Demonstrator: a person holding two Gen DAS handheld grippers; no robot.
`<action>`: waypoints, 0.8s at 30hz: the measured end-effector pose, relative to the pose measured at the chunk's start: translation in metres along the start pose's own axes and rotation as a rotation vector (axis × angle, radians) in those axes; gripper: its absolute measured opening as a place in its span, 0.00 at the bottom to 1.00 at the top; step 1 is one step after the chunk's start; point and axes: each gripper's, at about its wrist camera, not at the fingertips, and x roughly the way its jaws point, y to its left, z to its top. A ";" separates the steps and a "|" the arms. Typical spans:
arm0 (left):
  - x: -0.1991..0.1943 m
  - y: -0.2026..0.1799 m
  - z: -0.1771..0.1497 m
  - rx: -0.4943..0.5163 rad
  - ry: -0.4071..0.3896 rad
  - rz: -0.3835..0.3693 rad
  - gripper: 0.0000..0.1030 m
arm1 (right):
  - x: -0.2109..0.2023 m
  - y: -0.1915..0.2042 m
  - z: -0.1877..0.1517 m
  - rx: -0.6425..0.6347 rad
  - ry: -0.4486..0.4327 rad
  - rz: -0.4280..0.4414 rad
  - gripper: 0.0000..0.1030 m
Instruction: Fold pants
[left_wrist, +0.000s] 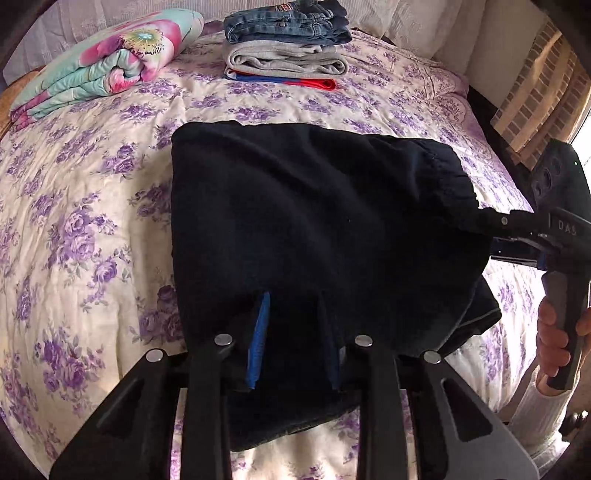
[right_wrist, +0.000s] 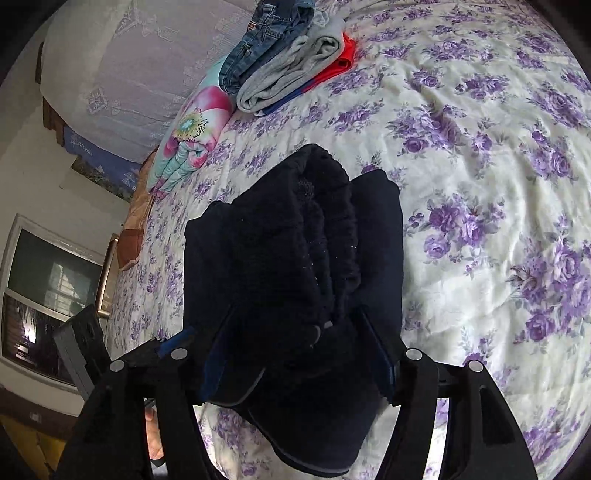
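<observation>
The black pants (left_wrist: 314, 206) lie folded into a thick bundle on the flowered bed sheet (left_wrist: 92, 221). My left gripper (left_wrist: 295, 325) is shut on the near edge of the bundle, cloth packed between its blue pads. From the right, my right gripper (left_wrist: 484, 221) reaches into the gathered waistband end, with a hand (left_wrist: 554, 332) on its grip. In the right wrist view the pants (right_wrist: 280, 240) fill the gap between the right gripper (right_wrist: 299, 343) fingers, waistband folds bunched on top. A hemmed end sags below the fingers.
At the head of the bed (right_wrist: 480, 184) stands a stack of folded clothes (left_wrist: 288, 44): jeans on grey on red and blue. A rolled floral quilt (left_wrist: 110, 62) lies to its left. Pillows (left_wrist: 406, 22) line the headboard. A window (right_wrist: 44, 288) is beyond the bedside.
</observation>
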 end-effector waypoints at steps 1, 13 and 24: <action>-0.002 0.001 0.000 0.003 -0.004 0.002 0.24 | -0.004 0.002 -0.002 0.000 -0.016 0.004 0.44; -0.006 0.009 -0.015 -0.005 0.030 -0.162 0.24 | -0.011 -0.009 -0.041 0.029 -0.025 -0.180 0.39; -0.041 0.037 -0.020 -0.055 0.027 -0.203 0.23 | -0.062 0.091 0.001 -0.324 -0.093 -0.494 0.57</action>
